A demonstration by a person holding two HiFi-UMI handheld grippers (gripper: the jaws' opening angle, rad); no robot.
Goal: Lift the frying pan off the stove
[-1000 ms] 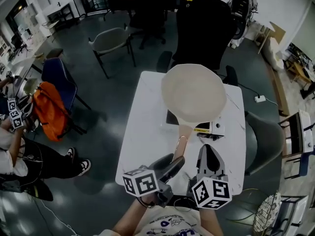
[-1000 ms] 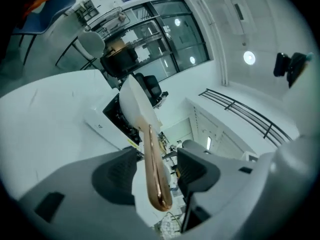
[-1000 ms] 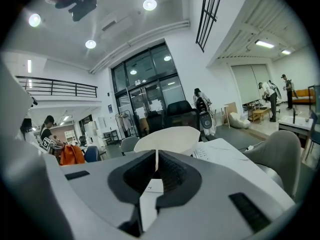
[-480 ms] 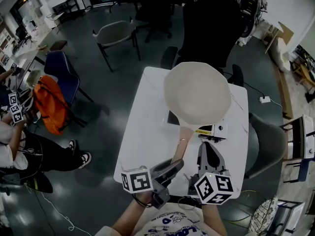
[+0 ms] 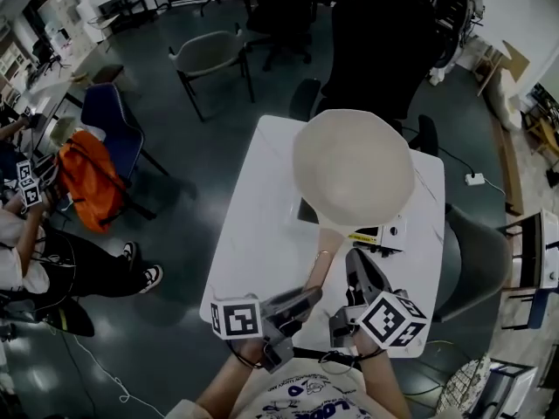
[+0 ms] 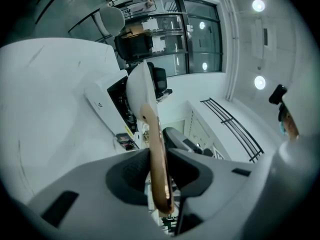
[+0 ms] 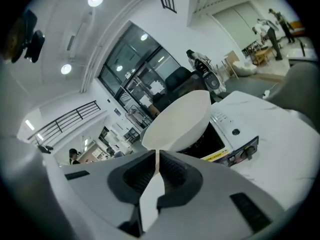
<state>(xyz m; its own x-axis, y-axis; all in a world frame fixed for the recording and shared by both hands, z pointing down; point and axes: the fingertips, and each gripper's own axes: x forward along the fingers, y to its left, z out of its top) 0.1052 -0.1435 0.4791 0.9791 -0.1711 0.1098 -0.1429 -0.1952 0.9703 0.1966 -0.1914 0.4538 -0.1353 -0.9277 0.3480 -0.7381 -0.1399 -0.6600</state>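
The left gripper (image 6: pixel 160 176) has just been closing and now clamps the handle (image 6: pixel 156 149) near its end, which I judge is the grip a lift needs. The right gripper (image 5: pixel 358 264), just beside it, is clenched on nothing. Beyond them the pan (image 5: pixel 352 166) sits on the stove (image 5: pixel 384 232), on the table (image 5: pixel 258 225) — nothing in it.

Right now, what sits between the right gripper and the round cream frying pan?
The front panel of the white tabletop stove, with yellow label and knob; the head view and right gripper view both show it.
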